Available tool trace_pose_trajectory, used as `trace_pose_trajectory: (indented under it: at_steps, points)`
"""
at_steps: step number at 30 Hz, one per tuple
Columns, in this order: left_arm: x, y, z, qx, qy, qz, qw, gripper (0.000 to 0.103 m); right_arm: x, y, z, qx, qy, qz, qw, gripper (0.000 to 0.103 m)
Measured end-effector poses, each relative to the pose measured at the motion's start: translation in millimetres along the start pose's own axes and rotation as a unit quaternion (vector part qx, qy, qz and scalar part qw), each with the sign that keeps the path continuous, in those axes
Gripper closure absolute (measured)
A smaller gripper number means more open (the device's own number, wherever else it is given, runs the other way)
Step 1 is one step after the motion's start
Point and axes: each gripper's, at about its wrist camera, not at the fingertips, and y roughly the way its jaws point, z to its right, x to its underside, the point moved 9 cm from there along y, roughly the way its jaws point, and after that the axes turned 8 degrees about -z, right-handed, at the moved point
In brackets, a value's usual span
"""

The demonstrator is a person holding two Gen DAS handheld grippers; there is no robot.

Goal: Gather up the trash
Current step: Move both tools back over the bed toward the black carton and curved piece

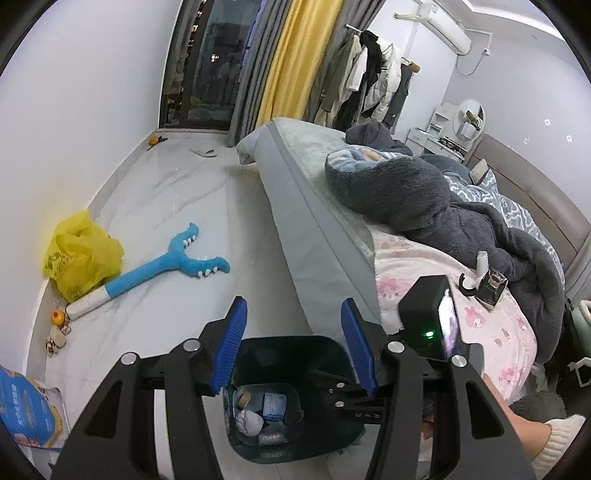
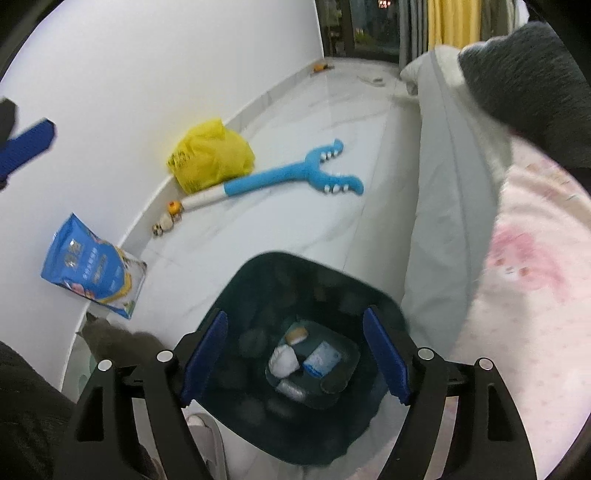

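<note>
Looking down past both grippers, we see the dark bin (image 2: 295,354) on the floor beside the bed (image 2: 436,192), with a white wad (image 2: 283,361) and a blue packet (image 2: 322,359) blurred at its bottom. Our right gripper (image 2: 295,358) and left gripper (image 1: 293,347) stand spread, nothing between the pads. We cannot identify the other scraps inside; the bin's near rim is hidden by our tools.

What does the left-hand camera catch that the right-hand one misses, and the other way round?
Only the left wrist view shows the clothes rack, the air conditioner and the small dark box on the bed. Only the right wrist view shows the whole blue bag against the wall. Both share the dark bin with trash inside, the yellow bag and the blue toy.
</note>
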Motion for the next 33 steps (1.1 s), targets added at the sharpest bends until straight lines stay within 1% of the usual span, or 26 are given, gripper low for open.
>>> trace_pose_trajectory:
  at_steps: [8, 12, 26, 28, 33]
  points:
    - [-10.0, 4.1, 26.8, 0.005, 0.019, 0.005, 0.9998, 0.042, -2.8, -46.0, 26.6, 0.009, 0.018, 0.05, 0.999, 0.024]
    - [-13.4, 8.2, 44.0, 0.011, 0.03, 0.006, 0.9995, 0.038, 1.8, -68.8, 47.0, 0.028, 0.024, 0.069, 0.997, 0.023]
    - [-22.0, 28.7, 112.0, 0.037, 0.069, 0.003, 0.9969, 0.027, 33.9, -123.3, 115.9, 0.08, 0.047, 0.097, 0.991, 0.022]
    - [-23.0, 32.2, 122.8, 0.043, 0.074, 0.002, 0.9963, 0.025, 38.4, -131.2, 124.4, 0.093, 0.042, 0.099, 0.99, 0.018]
    - [-25.7, 46.7, 146.3, 0.053, 0.085, -0.007, 0.995, 0.021, 52.1, -146.3, 146.3, 0.127, 0.024, 0.097, 0.987, 0.017]
